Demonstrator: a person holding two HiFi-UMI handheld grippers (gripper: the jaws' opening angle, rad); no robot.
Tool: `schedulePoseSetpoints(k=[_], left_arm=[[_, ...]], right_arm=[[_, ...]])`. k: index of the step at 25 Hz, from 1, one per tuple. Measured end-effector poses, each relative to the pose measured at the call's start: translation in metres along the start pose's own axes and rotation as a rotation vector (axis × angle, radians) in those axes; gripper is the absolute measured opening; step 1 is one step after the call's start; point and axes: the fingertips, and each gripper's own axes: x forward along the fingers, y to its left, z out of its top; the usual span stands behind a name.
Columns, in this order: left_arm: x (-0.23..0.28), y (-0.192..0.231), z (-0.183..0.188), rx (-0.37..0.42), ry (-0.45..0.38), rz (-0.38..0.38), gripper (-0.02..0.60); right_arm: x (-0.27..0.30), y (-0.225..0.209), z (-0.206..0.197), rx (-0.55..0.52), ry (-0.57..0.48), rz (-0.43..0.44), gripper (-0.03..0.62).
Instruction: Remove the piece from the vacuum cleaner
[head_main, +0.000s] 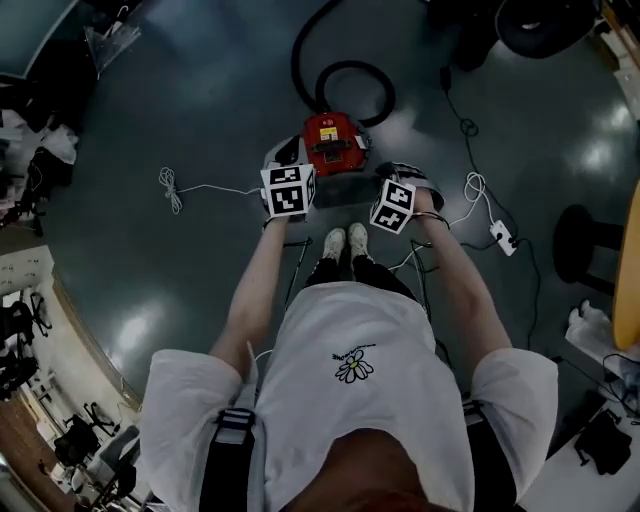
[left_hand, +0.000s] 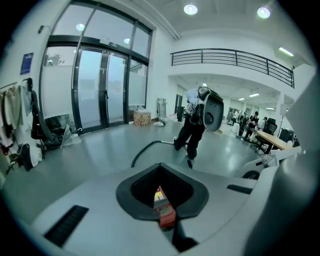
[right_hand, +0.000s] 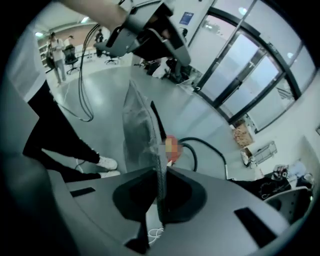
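Right gripper (right_hand: 158, 190) is clamped edge-on upon the piece (right_hand: 137, 125), while the left gripper (left_hand: 161, 200) is nearly closed, its hold undetermined. The red vacuum cleaner (head_main: 335, 142) is seen on the floor (head_main: 200, 100) just far of both. The piece, a thin grey panel between the grippers, is judged light, stiff, best held by its edges.

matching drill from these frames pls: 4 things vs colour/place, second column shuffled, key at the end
Things:
1. vacuum cleaner
2. hose
3. power strip
4. grey piece

Colour or place:
A. white, on the floor to the right of the shoes in the head view
B. clamped in the right gripper
C. red, just ahead of the shoes
D. black, looped on the floor beyond the vacuum cleaner

Pairs: 1-C, 2-D, 3-A, 4-B
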Motion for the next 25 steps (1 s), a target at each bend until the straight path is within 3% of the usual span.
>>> schedulePoseSetpoints(k=[4, 8, 11, 13, 17, 21, 25], left_arm=[[-0.032, 0.019, 0.048, 0.001, -0.132, 0.045, 0.006], [-0.063, 0.016, 0.125, -0.018, -0.336, 0.081, 0.006], [-0.096, 0.012, 0.175, -0.032, -0.479, 0.092, 0.006], [-0.119, 0.019, 0.199, -0.046, -0.553, 0.089, 0.006], [-0.148, 0.026, 0.230, -0.097, -0.623, 0.068, 0.006], [-0.173, 0.015, 0.239, -0.064, -0.683, 0.076, 0.006], [-0.196, 0.001, 0.246, -0.009, -0.732, 0.063, 0.006]], right_arm=[[-0.051, -0.057, 0.037, 0.154, -0.127, -0.172, 0.025], [-0.108, -0.123, 0.060, 0.328, -0.300, -0.310, 0.025], [-0.156, -0.158, 0.080, 0.560, -0.501, -0.330, 0.025], [-0.187, -0.177, 0.102, 0.656, -0.633, -0.345, 0.025], [-0.250, -0.202, 0.136, 0.624, -0.770, -0.475, 0.025], [-0.300, -0.204, 0.151, 0.600, -0.871, -0.597, 0.025], [-0.334, -0.202, 0.152, 0.665, -0.981, -0.638, 0.025]])
